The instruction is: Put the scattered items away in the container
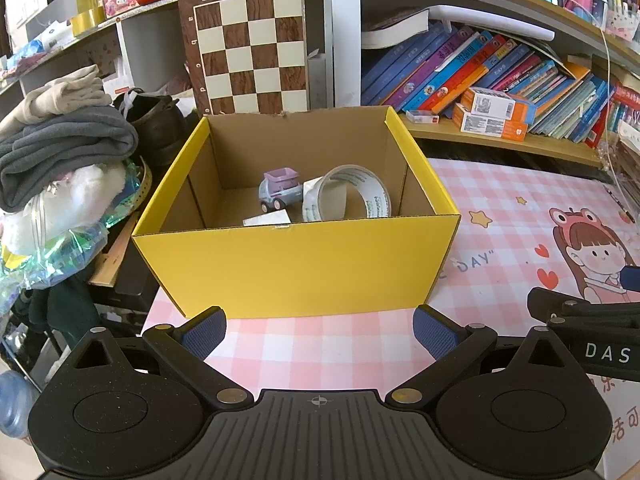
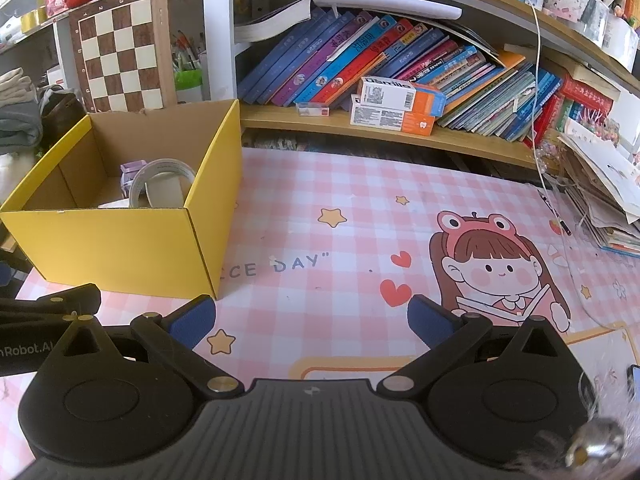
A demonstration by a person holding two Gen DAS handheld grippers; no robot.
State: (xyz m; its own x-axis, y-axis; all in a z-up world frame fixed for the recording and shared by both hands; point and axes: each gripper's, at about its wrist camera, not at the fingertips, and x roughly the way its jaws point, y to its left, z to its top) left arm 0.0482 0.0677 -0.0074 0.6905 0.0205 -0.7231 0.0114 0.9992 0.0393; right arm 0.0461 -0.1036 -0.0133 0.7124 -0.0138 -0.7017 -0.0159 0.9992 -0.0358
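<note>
Here, an open yellow cardboard box with a plain brown inside (image 1: 296,268) stands on the table, which is covered with a pink-and-white checked mat (image 2: 320,208) printed with stars, hearts and a cartoon girl in a frog hat (image 2: 496,264). Inside the box, on its floor, sit a small lilac and pale-blue toy truck (image 1: 278,194), a large white roll of printed tape (image 1: 352,196) standing on its edge just right of the truck and touching it, and a flat white card or slip (image 1: 267,219) lying near the front wall. In the right wrist view the tape roll (image 2: 162,182) hides most of the truck. The left hand-held gripper (image 1: 319,330) hangs just in front of the box's near wall, its blue-padded fingers (image 1: 202,334) spread wide with nothing between them. The right hand-held gripper (image 2: 309,322) is over the bare mat to the right of the box's front corner, its jaws likewise wide apart and empty; part of its black body shows at the right edge of the left wrist view. The mat around both tools shows no loose items. Behind the box a brown and cream chessboard (image 1: 246,46) leans upright, a wooden shelf of slanted colourful books (image 2: 400,64) runs along the back, and folded grey and beige cloths (image 1: 66,140) are piled to the left.
</note>
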